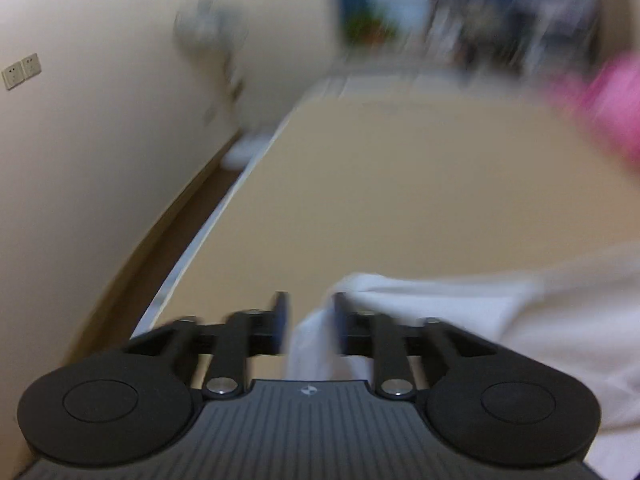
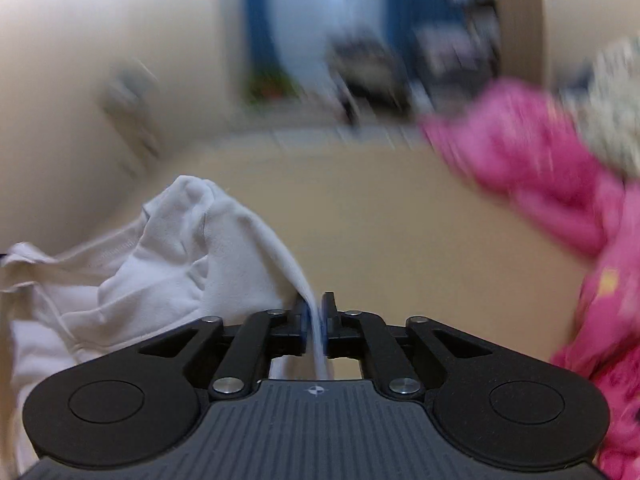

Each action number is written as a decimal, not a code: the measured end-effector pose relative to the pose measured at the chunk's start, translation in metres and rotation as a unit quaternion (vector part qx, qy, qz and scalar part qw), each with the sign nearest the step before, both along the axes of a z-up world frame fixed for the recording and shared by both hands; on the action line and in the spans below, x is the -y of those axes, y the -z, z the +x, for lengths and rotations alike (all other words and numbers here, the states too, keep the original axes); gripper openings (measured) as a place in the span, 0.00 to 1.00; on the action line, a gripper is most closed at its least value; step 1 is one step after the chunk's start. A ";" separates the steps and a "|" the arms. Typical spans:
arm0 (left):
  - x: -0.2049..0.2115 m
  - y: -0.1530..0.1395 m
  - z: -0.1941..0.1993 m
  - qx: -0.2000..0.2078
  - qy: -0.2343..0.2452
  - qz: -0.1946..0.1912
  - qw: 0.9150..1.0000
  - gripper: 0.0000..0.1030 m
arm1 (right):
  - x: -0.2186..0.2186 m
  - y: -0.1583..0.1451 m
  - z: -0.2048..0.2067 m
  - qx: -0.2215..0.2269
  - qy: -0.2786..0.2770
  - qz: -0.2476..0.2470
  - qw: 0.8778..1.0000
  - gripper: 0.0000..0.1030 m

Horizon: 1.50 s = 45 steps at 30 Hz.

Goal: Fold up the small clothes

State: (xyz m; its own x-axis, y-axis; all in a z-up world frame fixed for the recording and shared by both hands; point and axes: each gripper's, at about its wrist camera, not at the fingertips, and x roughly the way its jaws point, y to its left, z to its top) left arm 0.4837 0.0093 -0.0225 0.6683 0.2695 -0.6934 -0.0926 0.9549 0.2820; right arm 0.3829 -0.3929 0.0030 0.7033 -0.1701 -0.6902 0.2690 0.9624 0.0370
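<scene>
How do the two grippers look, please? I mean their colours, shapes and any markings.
The left gripper and the right gripper look alike: black linkage arms with silver pivot screws, two round black discs, a ribbed dark grey body with a small crosshair mark, and flat dark fingers. No cables or sleeves show.

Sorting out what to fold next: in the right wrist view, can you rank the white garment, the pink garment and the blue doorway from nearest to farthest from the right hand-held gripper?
1. White garment: between the fingers of the right hand-held gripper, bunched to the left.
2. Pink garment: on the right, on the beige table.
3. Blue doorway: far back, beyond the table, blurred.
</scene>
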 end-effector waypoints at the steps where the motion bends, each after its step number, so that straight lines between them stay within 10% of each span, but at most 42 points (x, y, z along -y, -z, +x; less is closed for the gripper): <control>1: 0.010 0.020 0.013 -0.033 -0.011 0.027 0.999 0.36 | 0.002 0.018 0.018 -0.024 0.021 0.003 0.999 0.22; 6: 0.012 0.052 -0.014 -0.020 0.044 0.003 0.999 0.71 | 0.009 0.064 -0.011 -0.022 -0.018 0.091 0.995 0.42; 13: -0.020 0.069 -0.129 -0.046 0.069 -0.034 0.996 0.83 | 0.025 0.119 -0.118 -0.079 -0.003 0.071 0.994 0.47; 18: -0.029 0.080 -0.214 -0.068 0.051 -0.030 0.996 0.83 | 0.005 0.158 -0.203 -0.123 0.013 0.062 0.990 0.52; 27: 0.003 0.059 -0.331 -0.058 0.061 -0.025 0.996 0.87 | 0.000 0.195 -0.236 -0.126 0.027 0.100 0.987 0.68; 38: 0.060 0.035 -0.355 -0.034 0.111 0.042 0.992 0.88 | -0.018 0.223 -0.228 -0.143 -0.015 0.105 0.984 0.73; 42: 0.074 0.036 -0.359 -0.030 0.123 0.064 0.990 0.88 | -0.023 0.223 -0.238 -0.146 -0.039 0.113 0.982 0.52; 44: 0.079 0.037 -0.359 -0.033 0.125 0.066 0.989 0.88 | -0.028 0.219 -0.241 -0.138 -0.051 0.101 0.984 0.04; 45: 0.080 0.037 -0.358 -0.035 0.125 0.067 0.989 0.88 | -0.027 0.216 -0.241 -0.128 -0.055 0.106 0.985 0.05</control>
